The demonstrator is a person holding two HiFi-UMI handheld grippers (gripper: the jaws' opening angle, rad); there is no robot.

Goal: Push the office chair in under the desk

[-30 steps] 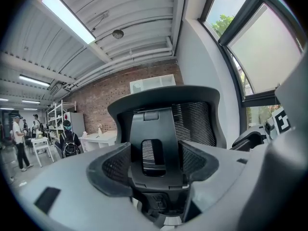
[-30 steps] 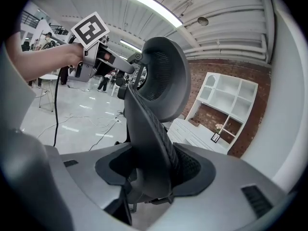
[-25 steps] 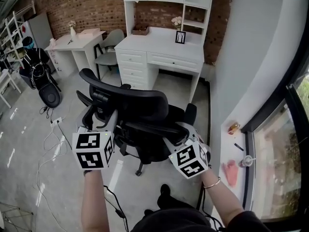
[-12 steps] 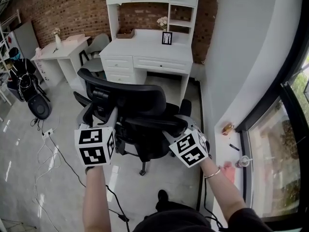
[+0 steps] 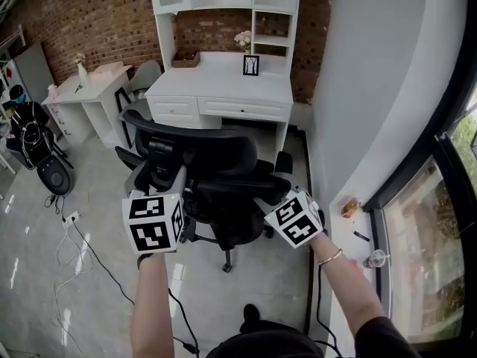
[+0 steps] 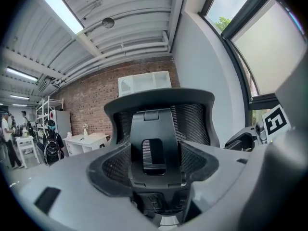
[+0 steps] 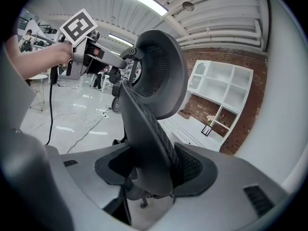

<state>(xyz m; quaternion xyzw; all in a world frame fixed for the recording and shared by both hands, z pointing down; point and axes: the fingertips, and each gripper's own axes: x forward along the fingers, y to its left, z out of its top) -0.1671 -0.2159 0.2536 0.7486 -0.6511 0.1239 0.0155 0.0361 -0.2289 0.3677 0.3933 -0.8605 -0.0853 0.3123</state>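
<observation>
The black office chair [image 5: 223, 155] stands on the grey floor with its back toward me, just in front of the white desk [image 5: 223, 77] with a hutch. My left gripper [image 5: 177, 179] is shut on the central spine of the chair's back [image 6: 154, 143], which fills the space between its pads [image 6: 108, 165]. My right gripper [image 5: 262, 198] is shut on the right side edge of the mesh backrest [image 7: 149, 129], its jaws spread wide around the thick frame. The seat is hidden behind the backrest. The kneehole under the desk [image 5: 246, 129] lies straight ahead of the chair.
A photo frame [image 5: 251, 65] and flowers stand on the desk. At the left are a second white desk [image 5: 82, 88], a grey chair [image 5: 145, 77], black bags [image 5: 33, 136] and cables on the floor [image 5: 82, 237]. A white wall and a windowsill [image 5: 350, 222] run along the right.
The chair and both grippers have moved forward toward the desk, and I have stepped after them. Both grips on the chair's back look the same.
</observation>
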